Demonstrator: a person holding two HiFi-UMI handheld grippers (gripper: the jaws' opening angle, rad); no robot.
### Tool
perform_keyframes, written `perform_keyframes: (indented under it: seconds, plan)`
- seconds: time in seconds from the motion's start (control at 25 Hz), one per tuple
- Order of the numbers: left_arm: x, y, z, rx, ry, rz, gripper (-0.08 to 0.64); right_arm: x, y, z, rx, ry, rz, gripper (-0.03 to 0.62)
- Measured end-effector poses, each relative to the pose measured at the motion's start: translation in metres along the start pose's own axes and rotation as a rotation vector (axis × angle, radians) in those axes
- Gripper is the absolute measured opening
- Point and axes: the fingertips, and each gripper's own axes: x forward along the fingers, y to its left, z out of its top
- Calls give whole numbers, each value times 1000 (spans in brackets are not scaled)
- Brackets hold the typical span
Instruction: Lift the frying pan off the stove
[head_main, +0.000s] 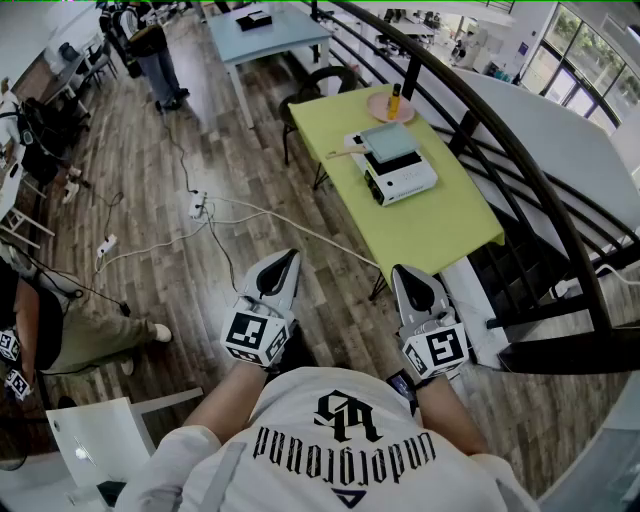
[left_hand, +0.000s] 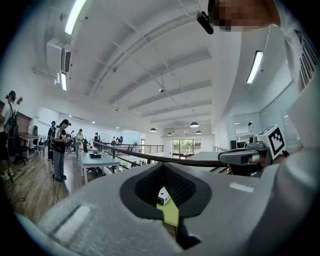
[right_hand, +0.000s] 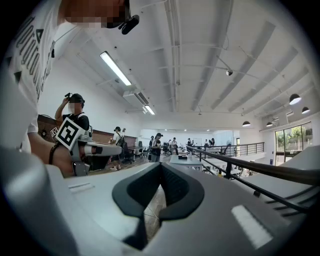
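Since lifting is not yet begun, the square frying pan (head_main: 390, 143) is found seated on the white portable stove (head_main: 402, 182), on the yellow-green table (head_main: 440, 225), well apart from both tools. The left gripper (head_main: 285, 262) and right gripper (head_main: 405, 277) are held near the body, jaws pressed together, empty. The shirt print (head_main: 345, 440), inverted, is read as "underground".

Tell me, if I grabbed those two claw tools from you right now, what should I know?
Left gripper: shut, empty, held low by the body.
Right gripper: shut, empty, likewise.
Frying pan sits on the white stove on the green table, out ahead, away from both grippers.
Done: nothing yet.
Left: walk up, grip the pan, lift it off.
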Motion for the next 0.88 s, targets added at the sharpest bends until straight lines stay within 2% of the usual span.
perform_keyframes:
  seconds: [0.44, 0.88]
  plan:
    - [7, 42, -8, -1, 9, 12, 5, 41, 6, -8, 23, 14, 1, 2]
    - [28, 160, 5, -14, -6, -9, 5, 162, 36, 4, 7, 25, 22, 2]
